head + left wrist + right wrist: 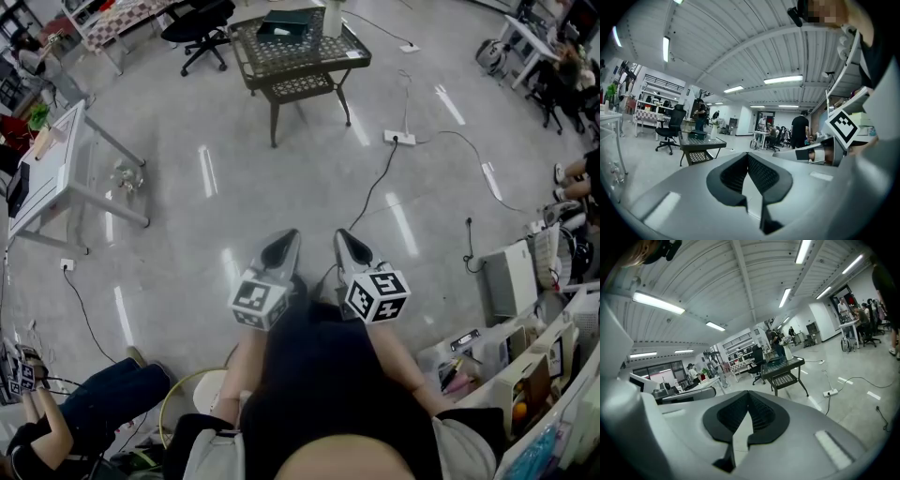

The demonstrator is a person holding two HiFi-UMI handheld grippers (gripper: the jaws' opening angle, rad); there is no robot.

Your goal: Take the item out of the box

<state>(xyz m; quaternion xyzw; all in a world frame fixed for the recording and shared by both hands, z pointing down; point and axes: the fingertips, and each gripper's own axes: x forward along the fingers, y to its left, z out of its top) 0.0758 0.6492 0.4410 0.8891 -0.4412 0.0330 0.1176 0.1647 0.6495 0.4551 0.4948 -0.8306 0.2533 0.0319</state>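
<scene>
A dark green box (286, 21) lies on a black metal mesh table (305, 56) far across the floor, with a white container (333, 17) beside it. I hold both grippers close to my body, side by side, pointing towards that table and well short of it. The left gripper (281, 246) is shut with nothing in it, its pads meeting at the tip (748, 154). The right gripper (349, 246) is likewise shut and empty (749, 393). The table (701, 140) with the box (697, 134) shows small in the left gripper view, and the table (783, 365) also in the right gripper view.
A white table (47, 169) stands at the left and a black office chair (199, 23) behind it. A power strip (398, 138) with a cable trails over the floor. A seated person (84, 403) is at lower left. Cluttered shelves (525, 356) line the right.
</scene>
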